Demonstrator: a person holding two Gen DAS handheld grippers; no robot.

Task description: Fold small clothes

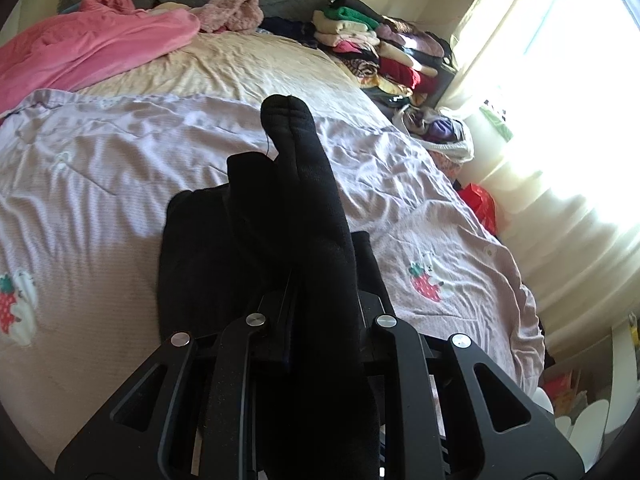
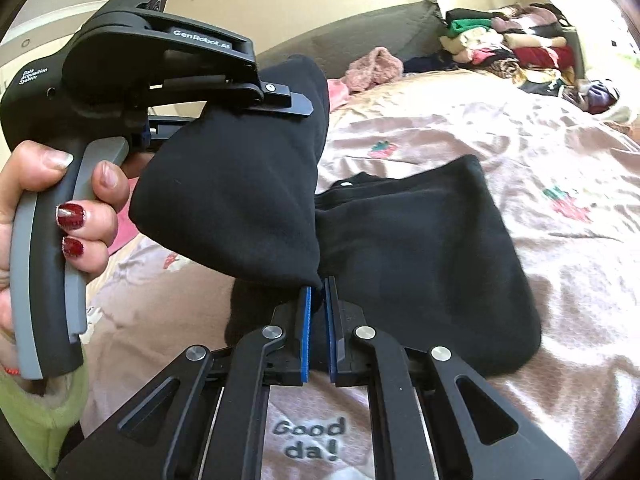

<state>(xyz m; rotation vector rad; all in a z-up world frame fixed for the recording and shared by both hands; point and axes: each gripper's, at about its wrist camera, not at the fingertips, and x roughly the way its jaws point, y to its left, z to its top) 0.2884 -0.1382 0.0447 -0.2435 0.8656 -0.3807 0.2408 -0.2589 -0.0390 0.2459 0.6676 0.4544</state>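
My right gripper [image 2: 317,292] and left gripper [image 2: 280,110] both pinch the soft black fleece garment [image 2: 420,248] mid-fold over the lilac strawberry-print bedsheet [image 2: 560,160]; next, lay the raised flap across flat.

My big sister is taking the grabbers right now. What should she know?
Left gripper: shut on the black garment, holding one flap lifted above the bed.
Right gripper: shut on the garment's near edge, blue fingers pinching cloth.
The rest of the garment lies on the pink strawberry bedspread.
Done: a fold is started, flap raised.
Left: lay the flap over, smooth it, finish folding. Folded clothes pile sits at the far corner.
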